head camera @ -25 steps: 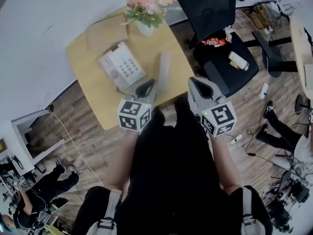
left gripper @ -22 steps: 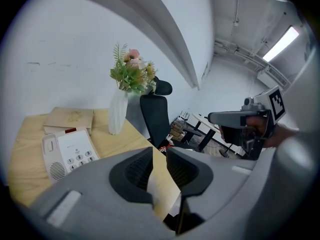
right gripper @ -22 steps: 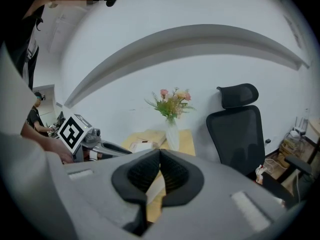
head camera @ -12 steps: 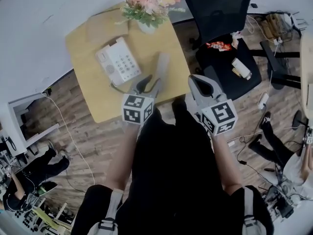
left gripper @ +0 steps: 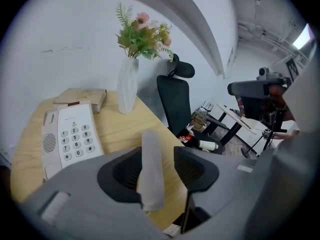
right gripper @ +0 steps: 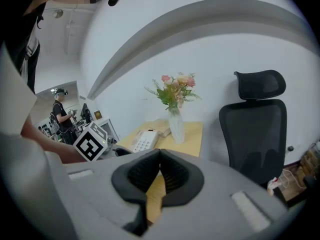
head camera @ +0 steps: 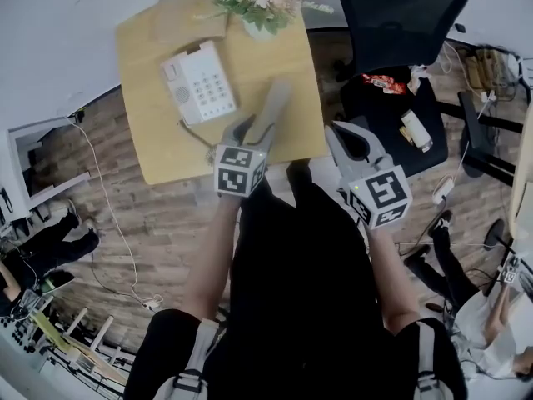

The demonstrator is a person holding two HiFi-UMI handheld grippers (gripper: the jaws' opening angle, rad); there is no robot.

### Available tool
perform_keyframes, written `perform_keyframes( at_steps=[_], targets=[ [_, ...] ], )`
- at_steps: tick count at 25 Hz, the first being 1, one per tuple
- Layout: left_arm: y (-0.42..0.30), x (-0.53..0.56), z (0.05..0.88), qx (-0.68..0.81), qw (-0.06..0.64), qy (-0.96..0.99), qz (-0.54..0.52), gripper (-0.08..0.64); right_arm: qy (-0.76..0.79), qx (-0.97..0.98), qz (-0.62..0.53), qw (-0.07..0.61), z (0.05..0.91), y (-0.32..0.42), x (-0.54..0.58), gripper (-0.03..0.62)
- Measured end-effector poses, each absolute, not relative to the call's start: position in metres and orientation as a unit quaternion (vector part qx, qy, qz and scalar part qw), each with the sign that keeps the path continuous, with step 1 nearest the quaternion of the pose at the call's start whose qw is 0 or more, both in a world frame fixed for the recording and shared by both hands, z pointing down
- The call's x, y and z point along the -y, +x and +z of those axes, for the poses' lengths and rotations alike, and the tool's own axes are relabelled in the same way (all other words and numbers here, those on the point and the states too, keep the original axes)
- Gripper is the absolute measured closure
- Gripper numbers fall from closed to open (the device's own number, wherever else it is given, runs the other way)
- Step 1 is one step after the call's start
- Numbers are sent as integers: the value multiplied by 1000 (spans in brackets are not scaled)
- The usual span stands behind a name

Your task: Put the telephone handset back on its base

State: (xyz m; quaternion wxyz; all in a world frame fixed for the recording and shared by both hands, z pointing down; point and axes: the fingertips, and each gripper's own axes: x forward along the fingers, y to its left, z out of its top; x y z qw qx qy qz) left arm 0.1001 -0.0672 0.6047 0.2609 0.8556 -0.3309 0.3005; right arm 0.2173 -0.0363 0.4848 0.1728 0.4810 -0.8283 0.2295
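While my left gripper's point(left gripper: 160, 170) jaws had just been opening, loose around the long grey plastic handset point(left gripper: 149, 154), my right gripper point(right gripper: 159, 176) sat closed, empty; pink flowers point(left gripper: 142, 34) filled a tall white vase point(left gripper: 127, 85).

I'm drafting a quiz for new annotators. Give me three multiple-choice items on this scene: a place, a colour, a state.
1. The handset lies: A on its base; B on the table beside the base; C on the chair.
2. The vase is: A white; B blue; C black.
3. The right gripper has its jaws: A wide apart; B together; C clamped on the handset.
Answers: B, it rests on the wood, off the base; A, its body shows white; B, the pads meet with nothing between them.
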Motion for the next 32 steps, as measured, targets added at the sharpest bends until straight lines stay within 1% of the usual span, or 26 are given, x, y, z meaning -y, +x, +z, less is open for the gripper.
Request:
perform_keyframes(
  at_steps=[10,21,32],
  targets=[
    [116,72,650,363,235,836,337,337,441,849,229,183,494,224,35,589],
    [121,82,686,381,212,826,357,331,424,852,235,198,508,229,27,589],
    [121,85,690,394,193,822,364,337,416,856,235,199,507,230,23,589]
  ],
)
